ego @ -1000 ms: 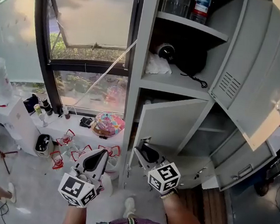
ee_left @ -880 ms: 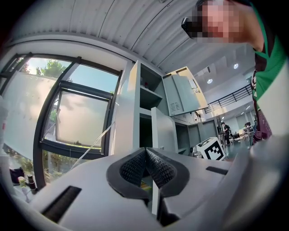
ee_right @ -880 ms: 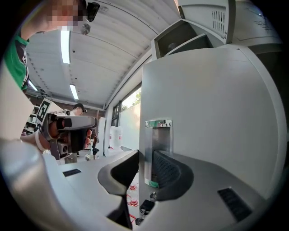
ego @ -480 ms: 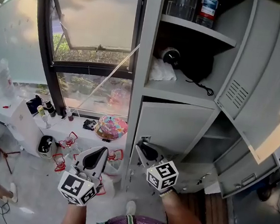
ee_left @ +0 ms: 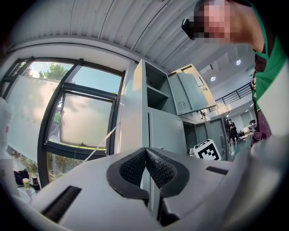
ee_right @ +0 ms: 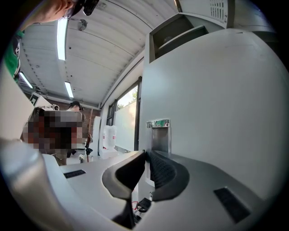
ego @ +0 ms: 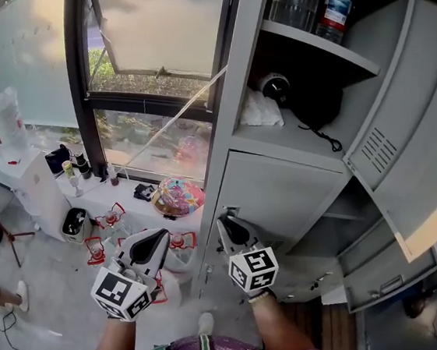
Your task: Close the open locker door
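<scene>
1. Swinging in since a second ago, the door is now lying nearly flush in the locker.
2. Right claw is sitting at the door's latch, its jaws just closing together on nothing.
3. Left claw is hovering apart from the locker, jaws together, empty.

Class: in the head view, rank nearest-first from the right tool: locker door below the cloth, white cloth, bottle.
1. locker door, at the right tool, whose empty jaws have just been closing.
2. white cloth, shelf above.
3. bottle, top shelf.
</scene>
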Tool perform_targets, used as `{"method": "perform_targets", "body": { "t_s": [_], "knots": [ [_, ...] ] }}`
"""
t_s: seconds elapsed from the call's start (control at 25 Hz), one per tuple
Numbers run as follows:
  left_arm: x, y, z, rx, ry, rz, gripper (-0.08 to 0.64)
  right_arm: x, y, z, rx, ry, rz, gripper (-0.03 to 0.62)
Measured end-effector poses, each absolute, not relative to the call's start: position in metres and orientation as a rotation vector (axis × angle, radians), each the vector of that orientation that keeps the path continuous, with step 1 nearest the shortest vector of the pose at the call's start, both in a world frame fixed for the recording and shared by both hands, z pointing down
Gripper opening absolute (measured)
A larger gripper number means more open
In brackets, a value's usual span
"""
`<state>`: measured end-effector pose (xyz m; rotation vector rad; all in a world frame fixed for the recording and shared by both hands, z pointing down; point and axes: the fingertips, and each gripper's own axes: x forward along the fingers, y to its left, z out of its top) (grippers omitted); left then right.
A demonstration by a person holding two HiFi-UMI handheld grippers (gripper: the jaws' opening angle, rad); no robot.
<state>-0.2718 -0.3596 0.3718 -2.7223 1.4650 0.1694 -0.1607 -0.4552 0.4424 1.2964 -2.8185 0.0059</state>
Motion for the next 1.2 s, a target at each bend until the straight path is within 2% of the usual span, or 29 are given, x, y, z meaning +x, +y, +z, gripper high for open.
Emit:
{"method": "perform_targets", "body": {
  "t_s": [1.2],
  "knots": [
    [-0.279,-0.352,0.376,-2.722,1.483,0.149,0.021,-0.144,-0.473,0.443,1.519,-2.74,-0.006,0.048]
  ]
}}
